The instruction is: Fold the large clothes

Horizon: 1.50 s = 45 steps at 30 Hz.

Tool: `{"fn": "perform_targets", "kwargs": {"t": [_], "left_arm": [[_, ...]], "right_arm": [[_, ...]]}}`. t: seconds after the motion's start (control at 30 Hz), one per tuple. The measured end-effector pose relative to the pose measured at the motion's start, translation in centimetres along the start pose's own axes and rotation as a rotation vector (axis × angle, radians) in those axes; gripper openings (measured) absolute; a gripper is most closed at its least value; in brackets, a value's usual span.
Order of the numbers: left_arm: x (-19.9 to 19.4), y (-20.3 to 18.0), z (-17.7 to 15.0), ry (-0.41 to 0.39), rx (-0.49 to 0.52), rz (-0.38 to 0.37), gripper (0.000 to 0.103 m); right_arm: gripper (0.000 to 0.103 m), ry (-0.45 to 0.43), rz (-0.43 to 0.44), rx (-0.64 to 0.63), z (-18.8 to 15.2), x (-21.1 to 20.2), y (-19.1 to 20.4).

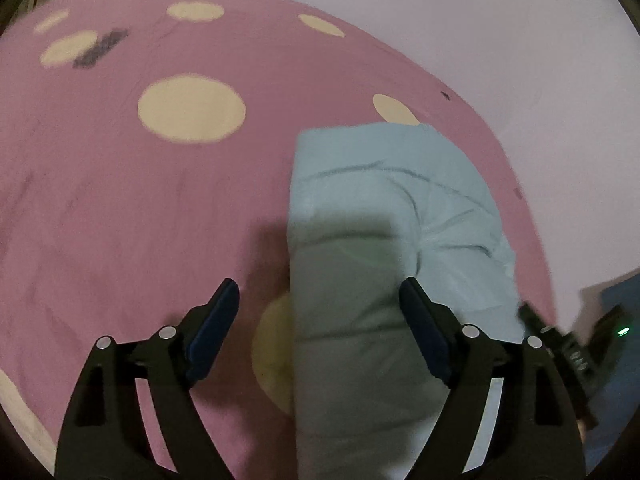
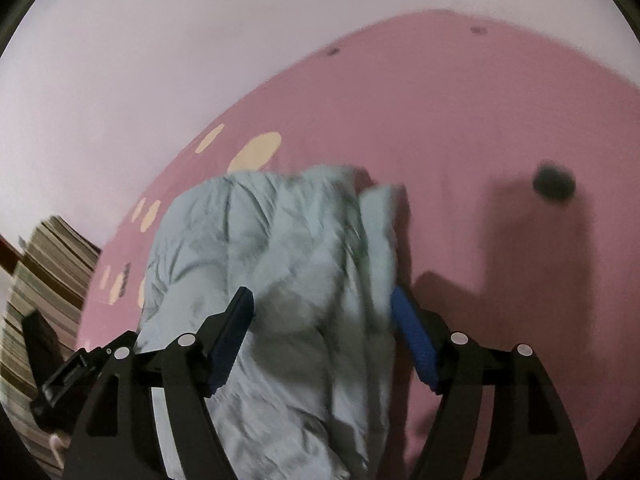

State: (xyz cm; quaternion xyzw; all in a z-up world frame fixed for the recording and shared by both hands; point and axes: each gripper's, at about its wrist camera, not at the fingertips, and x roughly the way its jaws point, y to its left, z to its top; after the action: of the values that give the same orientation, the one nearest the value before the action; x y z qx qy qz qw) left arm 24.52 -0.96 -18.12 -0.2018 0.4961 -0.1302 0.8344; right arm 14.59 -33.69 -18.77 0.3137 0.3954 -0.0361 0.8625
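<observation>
A pale blue-grey garment (image 1: pixel 384 216) lies folded into a long strip on a pink sheet with cream dots (image 1: pixel 120 184). My left gripper (image 1: pixel 319 294) is open above the strip's near left edge, touching nothing. In the right wrist view the same garment (image 2: pixel 272 248) is crumpled and bunched. My right gripper (image 2: pixel 324 300) is open, with the cloth lying between its wide-apart fingers; the right finger (image 2: pixel 412 332) sits at the cloth's right edge. The other gripper (image 1: pixel 568 348) shows at the left view's lower right.
A pale wall (image 1: pixel 500 20) runs behind the bed. A dark smudge (image 1: pixel 102 48) marks the sheet at far left. A small dark round object (image 2: pixel 554 182) lies on the sheet at right. Stacked striped material (image 2: pixel 44 280) stands at the bed's left side.
</observation>
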Motion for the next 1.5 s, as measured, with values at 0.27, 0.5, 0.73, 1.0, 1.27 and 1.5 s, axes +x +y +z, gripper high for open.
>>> {"fn": "perform_targets", "kwargs": {"t": [0.27,0.5,0.73,1.0,1.27,1.5], "left_arm": [[1.2,1.2,-1.2,0.037,-0.089,-0.123,0.086],[3.3,-0.8,-1.5,0.056,-0.006,-0.119,0.08],[3.4,-1.7,-1.8,0.066,0.045,-0.124,0.05],[1.5,-2.6,-2.0,0.019,0.098,-0.092,0.034],[-1.1,-2.6,-2.0,-0.035,0.117,-0.044,0.031],[-4.1,-0.7,-2.1,-0.078,0.095,-0.024,0.031]], "right_arm": [[0.077,0.04,0.072,0.093,-1.9,1.8,-1.2],[0.069,0.041,0.069,0.066,-2.4,2.3,-1.0],[0.038,0.063,0.148,0.104,-3.1,3.3,-0.6],[0.026,0.014,0.143,0.061,-3.9,2.2,1.4],[0.025,0.006,0.161,0.025,-4.3,2.5,4.6],[0.025,0.017,0.197,-0.01,-4.4,3.1,7.0]]}}
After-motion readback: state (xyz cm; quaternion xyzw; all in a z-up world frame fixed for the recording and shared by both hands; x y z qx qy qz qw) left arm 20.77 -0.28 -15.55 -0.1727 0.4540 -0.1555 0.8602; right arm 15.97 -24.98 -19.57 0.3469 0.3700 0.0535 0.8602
